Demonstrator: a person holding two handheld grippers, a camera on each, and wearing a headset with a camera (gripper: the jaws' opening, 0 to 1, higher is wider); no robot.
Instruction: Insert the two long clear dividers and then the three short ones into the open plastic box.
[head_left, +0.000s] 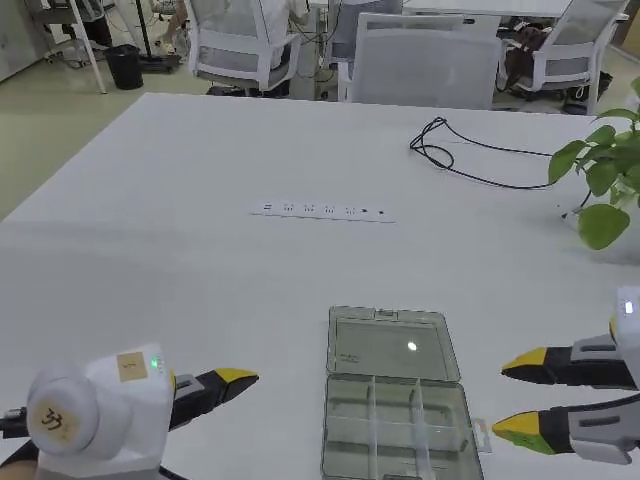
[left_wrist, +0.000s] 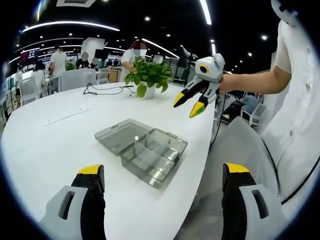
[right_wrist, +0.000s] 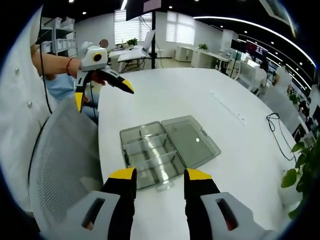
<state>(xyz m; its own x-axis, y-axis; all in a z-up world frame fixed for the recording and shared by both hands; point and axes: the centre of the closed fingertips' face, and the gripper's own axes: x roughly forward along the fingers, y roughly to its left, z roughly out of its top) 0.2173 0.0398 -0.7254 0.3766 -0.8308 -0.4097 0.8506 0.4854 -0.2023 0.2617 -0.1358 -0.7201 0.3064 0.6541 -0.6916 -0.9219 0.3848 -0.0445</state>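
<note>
The open clear plastic box (head_left: 394, 412) lies at the near edge of the white table, its lid (head_left: 390, 345) folded flat away from me. Clear dividers (head_left: 418, 410) stand inside the base and split it into several compartments. My left gripper (head_left: 225, 385) hovers left of the box, open and holding nothing; its own view shows its jaws (left_wrist: 162, 170) spread wide with the box (left_wrist: 142, 145) ahead. Right of the box my right gripper (head_left: 505, 398) is open too. In its own view the right gripper (right_wrist: 160, 175) sits just short of the box (right_wrist: 165, 147), nothing between the tips.
A white power strip (head_left: 322, 211) lies mid-table, a black cable (head_left: 450, 150) loops at the far right, and a leafy plant (head_left: 605, 180) stands at the right edge. Office chairs (head_left: 425, 60) line the far side. A grey mesh chair (right_wrist: 60, 165) is by the near edge.
</note>
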